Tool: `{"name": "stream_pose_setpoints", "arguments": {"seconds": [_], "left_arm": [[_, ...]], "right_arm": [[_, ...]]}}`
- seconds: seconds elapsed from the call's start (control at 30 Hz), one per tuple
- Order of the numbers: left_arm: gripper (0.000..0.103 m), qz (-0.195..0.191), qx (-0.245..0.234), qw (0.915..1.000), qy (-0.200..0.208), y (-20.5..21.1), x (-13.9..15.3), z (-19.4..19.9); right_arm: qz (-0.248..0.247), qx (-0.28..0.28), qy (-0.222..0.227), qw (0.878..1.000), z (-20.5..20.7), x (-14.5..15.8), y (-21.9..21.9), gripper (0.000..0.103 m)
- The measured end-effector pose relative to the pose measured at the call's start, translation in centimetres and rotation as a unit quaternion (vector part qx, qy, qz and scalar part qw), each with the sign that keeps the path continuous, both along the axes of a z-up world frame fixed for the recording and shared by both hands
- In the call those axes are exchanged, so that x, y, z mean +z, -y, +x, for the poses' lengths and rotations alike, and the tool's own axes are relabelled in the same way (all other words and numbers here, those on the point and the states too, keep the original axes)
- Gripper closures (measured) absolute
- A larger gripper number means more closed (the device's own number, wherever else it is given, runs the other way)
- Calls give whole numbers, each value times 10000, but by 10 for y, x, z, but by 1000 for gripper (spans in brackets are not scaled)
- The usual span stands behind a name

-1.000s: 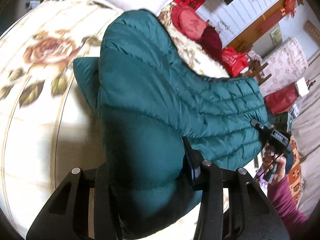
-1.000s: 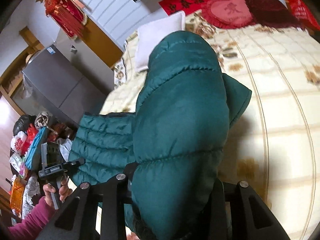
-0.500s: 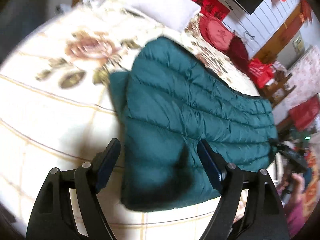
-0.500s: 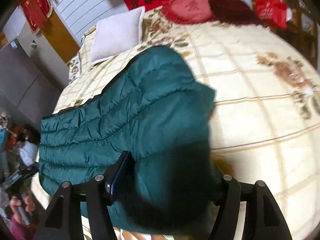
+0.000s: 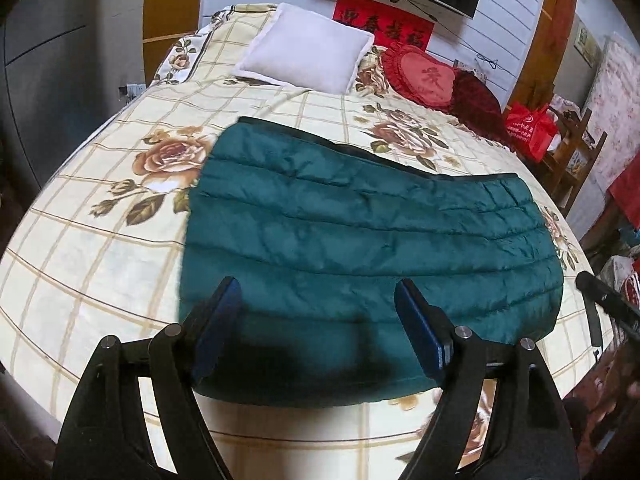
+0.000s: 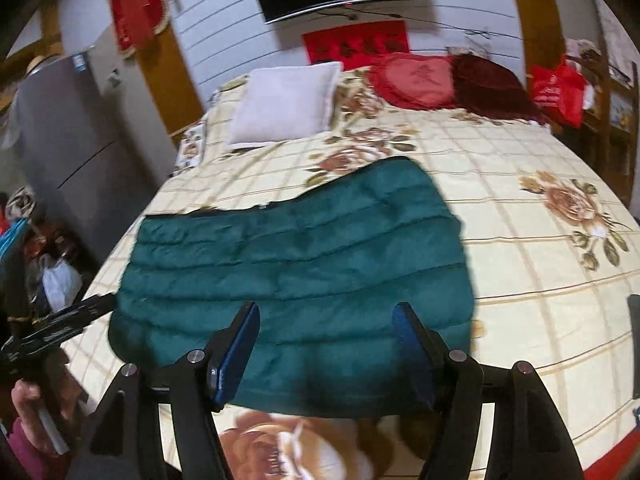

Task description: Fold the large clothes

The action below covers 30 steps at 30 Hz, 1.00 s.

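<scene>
A dark teal quilted puffer jacket (image 5: pixel 360 240) lies folded flat as a wide rectangle on the floral bedspread (image 5: pixel 100 240). It also shows in the right wrist view (image 6: pixel 304 264). My left gripper (image 5: pixel 318 312) is open and empty, raised just above the jacket's near edge. My right gripper (image 6: pixel 326 332) is open and empty, also above the jacket's near edge. The other gripper shows at the right edge of the left view (image 5: pixel 604 296) and the left edge of the right view (image 6: pixel 60 324).
A white pillow (image 5: pixel 304 54) and red cushions (image 5: pixel 424 76) lie at the head of the bed. A red bag (image 5: pixel 528 128) and wooden chair (image 5: pixel 576 152) stand at the right. A grey fridge (image 6: pixel 60 128) and clutter (image 6: pixel 52 280) stand at the left.
Both grippers let go of the jacket, opened and pulled back. The raised jacket dropped and now lies flat, folded on the bed.
</scene>
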State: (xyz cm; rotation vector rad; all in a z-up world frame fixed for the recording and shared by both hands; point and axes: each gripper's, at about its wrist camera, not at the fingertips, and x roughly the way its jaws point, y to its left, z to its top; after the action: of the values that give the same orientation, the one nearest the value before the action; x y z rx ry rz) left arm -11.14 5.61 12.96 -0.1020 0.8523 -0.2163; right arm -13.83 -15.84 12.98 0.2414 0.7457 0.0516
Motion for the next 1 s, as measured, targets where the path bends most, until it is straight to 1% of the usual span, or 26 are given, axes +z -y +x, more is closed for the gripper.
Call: {"name": "stream_pose_setpoints", "arguments": {"seconds": [0.13,0.3,0.47,0.53,0.73,0.87,1.0], "left_arm": [[23,16,56,10000,32,13,-1,-4],[23,293,213,9992,159,22,-1,-8],[23,252,123,9994,186,25,-5,-10],[23,282,125,9992,261,27,-6,-12],[23,541,203,9974,427,33,-8,-16],[23,615,245,9966,482,35,-8,-17],[23,665,287,9960,515,36,-9,-17]], "right_arm": [[-44,67,63,9999,1,-9,-19,36],[-112,144,76,9998,3,-15,-38,36],[-306,176,167,9992,2,-17,-52,36],[-420,185,183,9988,2,-18,-57,36],[-598,159,224,9978,0,-20,-64,36],[-700,158,253,9971,0,-20,-68,36],[-697,147,258,9971,-1,-20,-69,36]]}}
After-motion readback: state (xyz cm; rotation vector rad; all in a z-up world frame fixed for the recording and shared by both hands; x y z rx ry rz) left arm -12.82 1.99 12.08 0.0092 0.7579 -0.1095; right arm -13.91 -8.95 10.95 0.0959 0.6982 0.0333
